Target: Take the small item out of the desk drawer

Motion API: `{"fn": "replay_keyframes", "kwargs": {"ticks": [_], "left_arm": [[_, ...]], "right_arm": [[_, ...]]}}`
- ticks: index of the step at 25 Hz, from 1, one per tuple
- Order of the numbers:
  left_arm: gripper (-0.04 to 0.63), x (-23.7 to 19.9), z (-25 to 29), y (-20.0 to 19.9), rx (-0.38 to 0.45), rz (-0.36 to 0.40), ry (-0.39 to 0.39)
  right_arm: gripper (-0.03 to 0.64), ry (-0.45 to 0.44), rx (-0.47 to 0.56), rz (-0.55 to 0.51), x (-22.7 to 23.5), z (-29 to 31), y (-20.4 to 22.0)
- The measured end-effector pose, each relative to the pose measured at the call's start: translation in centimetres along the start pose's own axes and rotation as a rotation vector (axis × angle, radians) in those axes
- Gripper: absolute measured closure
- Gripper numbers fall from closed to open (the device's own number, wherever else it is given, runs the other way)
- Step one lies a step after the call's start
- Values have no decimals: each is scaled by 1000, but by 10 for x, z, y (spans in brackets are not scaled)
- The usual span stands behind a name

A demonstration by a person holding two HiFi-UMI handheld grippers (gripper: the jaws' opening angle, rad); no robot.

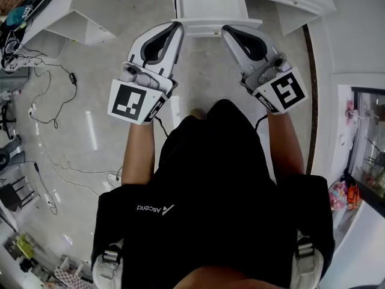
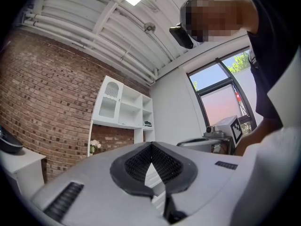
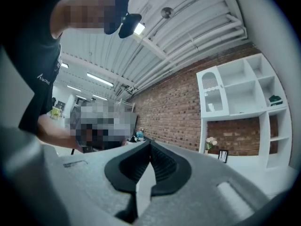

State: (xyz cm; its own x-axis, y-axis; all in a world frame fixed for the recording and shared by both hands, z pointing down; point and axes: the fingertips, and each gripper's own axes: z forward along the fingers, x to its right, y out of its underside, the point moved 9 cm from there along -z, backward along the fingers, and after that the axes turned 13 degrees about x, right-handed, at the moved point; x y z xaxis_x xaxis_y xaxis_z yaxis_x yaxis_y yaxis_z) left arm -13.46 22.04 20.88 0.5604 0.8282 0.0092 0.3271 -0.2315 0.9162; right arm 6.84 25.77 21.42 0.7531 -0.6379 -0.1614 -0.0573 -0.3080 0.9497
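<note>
Both the left gripper (image 1: 175,29) and right gripper (image 1: 228,32) are pinched together on nothing, held near the open white drawer (image 1: 212,6), and the small item can't be made out inside.

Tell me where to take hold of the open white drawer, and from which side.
Grip the drawer by its front panel, at the middle of its top edge. Come down from above, with one jaw inside the drawer and one outside. The panel looks like a thin upright board with no handle in view, and it faces the person.
</note>
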Motion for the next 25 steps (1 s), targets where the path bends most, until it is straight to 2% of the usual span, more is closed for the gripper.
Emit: {"fn": "replay_keyframes", "kwargs": {"ticks": [9, 17, 25], "left_arm": [[597, -39, 4, 9, -6, 7, -17], [597, -78, 30, 29, -16, 21, -37], [597, -118, 77, 62, -34, 34, -65]], "right_arm": [[615, -22, -41, -9, 22, 33, 21], [614, -67, -93, -1, 62, 69, 49], [614, -170, -170, 1, 127, 103, 92]]}}
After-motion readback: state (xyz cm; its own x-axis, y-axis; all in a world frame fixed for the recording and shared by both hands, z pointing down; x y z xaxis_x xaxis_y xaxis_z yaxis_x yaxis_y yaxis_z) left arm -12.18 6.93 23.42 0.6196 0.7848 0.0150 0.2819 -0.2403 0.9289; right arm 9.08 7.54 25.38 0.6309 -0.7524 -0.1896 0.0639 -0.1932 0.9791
